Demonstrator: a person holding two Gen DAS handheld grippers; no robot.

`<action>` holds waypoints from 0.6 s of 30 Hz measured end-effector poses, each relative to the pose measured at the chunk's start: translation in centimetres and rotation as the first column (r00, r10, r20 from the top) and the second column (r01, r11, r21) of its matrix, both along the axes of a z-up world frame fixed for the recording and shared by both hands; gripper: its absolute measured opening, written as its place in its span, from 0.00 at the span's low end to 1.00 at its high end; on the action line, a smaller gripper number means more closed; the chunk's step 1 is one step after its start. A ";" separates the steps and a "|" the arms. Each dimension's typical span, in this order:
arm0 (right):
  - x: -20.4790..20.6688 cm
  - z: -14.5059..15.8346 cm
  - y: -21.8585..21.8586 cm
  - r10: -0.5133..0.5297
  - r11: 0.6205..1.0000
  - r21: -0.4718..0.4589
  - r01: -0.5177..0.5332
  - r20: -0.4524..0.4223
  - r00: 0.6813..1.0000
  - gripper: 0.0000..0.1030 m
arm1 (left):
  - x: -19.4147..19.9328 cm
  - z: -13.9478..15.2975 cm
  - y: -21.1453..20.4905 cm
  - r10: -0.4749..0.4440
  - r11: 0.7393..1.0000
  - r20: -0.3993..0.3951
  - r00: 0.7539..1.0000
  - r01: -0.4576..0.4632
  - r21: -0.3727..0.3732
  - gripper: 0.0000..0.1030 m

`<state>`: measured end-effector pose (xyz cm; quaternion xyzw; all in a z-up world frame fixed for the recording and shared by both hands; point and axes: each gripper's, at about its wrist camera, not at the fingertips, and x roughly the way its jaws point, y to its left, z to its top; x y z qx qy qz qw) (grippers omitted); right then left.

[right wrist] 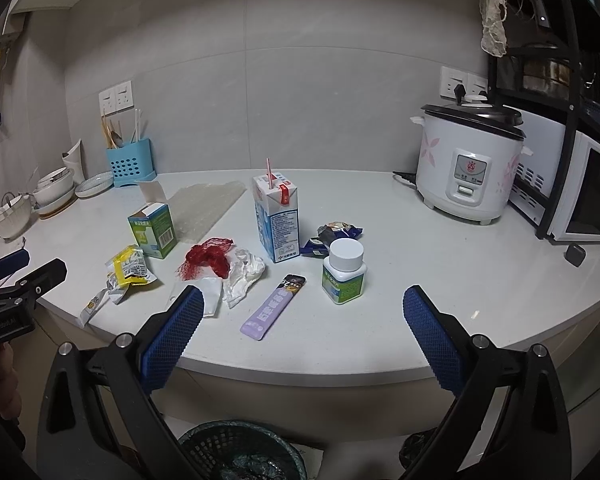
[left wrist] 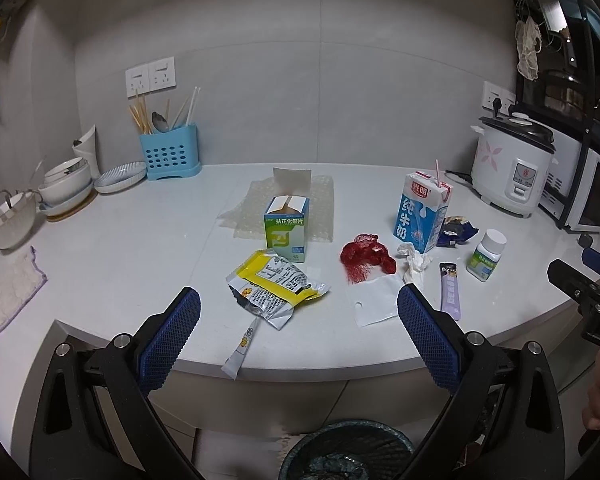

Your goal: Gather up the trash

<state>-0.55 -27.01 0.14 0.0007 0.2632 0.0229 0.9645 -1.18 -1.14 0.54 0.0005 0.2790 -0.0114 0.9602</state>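
You're hovering both grippers off the near counter edge with nothing picked up: left gripper (left wrist: 299, 308) spread wide and empty, right gripper (right wrist: 303, 306) the same. The trash is sitting mid-counter, with the mesh bin (right wrist: 240, 452) waiting below. Watch the milk carton (right wrist: 276, 220): it's standing tall with a straw in, so clipping it risks a spill. The thin sachet (left wrist: 239, 350) is overhanging the edge and could slide off.
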 end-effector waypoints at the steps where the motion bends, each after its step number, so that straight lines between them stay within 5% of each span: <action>1: 0.0 0.0 0.0 0.000 1.000 0.000 0.000 0.000 1.000 0.93 | 0.0 0.0 0.0 0.000 1.000 0.000 1.000 0.000 0.001 0.94; 18: 0.0 0.4 -0.2 -0.004 1.000 -0.008 0.004 0.008 1.000 0.93 | 0.0 -0.2 -0.1 -0.003 1.000 -0.004 1.000 0.003 0.000 0.93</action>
